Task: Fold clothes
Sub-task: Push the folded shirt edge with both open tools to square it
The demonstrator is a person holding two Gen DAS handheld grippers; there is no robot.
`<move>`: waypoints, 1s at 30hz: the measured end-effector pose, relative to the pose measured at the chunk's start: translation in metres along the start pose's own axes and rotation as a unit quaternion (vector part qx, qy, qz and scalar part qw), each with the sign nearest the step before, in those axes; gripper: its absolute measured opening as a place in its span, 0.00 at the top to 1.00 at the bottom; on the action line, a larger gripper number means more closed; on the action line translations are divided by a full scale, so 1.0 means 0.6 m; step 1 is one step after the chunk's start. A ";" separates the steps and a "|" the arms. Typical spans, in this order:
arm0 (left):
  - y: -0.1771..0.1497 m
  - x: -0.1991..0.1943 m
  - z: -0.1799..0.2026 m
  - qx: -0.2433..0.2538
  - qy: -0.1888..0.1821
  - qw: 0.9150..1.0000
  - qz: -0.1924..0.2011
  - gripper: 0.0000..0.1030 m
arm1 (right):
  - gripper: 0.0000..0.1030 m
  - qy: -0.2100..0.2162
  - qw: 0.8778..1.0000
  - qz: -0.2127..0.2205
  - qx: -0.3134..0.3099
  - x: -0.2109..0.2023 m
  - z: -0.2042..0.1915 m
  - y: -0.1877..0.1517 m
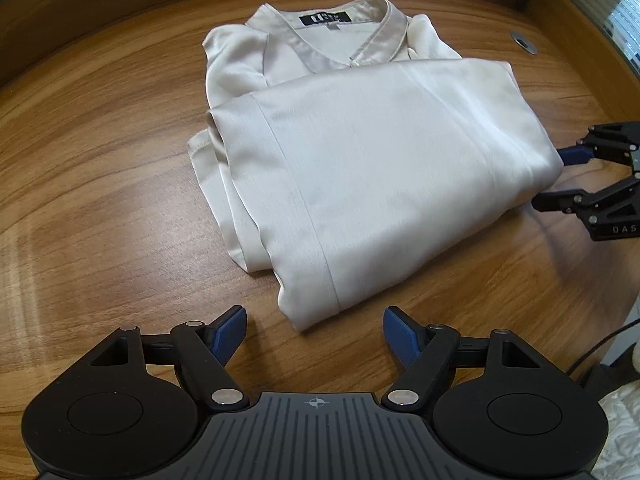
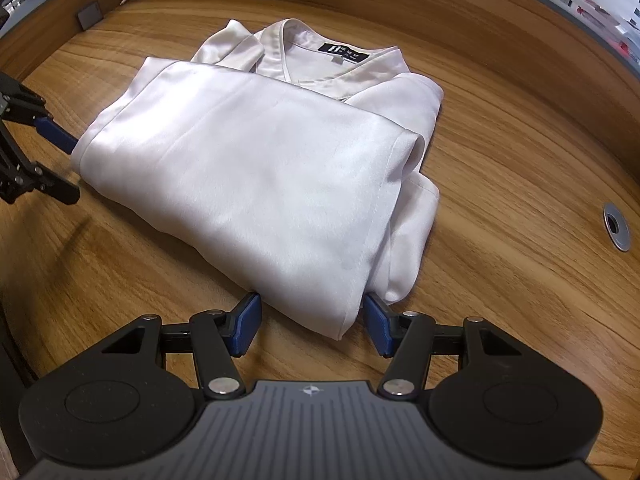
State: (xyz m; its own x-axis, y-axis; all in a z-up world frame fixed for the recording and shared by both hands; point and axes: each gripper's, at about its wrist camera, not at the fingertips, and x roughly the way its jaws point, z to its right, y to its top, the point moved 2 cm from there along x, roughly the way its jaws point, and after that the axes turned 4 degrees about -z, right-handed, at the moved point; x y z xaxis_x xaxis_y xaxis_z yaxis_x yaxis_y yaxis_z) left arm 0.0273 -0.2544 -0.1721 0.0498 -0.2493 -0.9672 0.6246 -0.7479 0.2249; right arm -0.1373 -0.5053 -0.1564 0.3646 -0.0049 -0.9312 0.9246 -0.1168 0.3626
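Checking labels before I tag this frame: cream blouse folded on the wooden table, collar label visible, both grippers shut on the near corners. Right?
Not quite: neither gripper is shut. The left gripper stands open, short of the blouse. The right gripper straddles a corner without pinching it, as the right wrist view shows. The folded blouse, wooden table and collar label are right.

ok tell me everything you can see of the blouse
The blouse is pale cream and satiny, with a banded neckline and a black label inside the neck. It lies on the wooden table, folded into a loose bundle with the lower part laid over the chest. One near corner sits between the open right tongs; the open left tongs stop short of it.
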 end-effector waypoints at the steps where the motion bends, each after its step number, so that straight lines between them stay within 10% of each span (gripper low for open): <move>1: -0.001 0.002 0.000 0.001 -0.001 1.000 0.000 0.25 | 0.40 0.000 1.000 0.000 0.000 0.000 0.000 0.000; 30: 0.005 0.008 0.026 0.045 0.000 0.998 0.034 0.40 | 0.50 0.009 1.000 0.002 -0.002 0.007 -0.007 0.003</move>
State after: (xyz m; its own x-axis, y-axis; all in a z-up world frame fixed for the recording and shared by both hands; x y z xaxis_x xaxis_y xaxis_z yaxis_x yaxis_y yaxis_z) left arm 0.0175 -0.2675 -0.1742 0.0902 -0.3004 -0.9496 0.5469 -0.7819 0.2993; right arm -0.1338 -0.5016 -0.1595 0.3704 0.0123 -0.9288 0.9235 -0.1122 0.3668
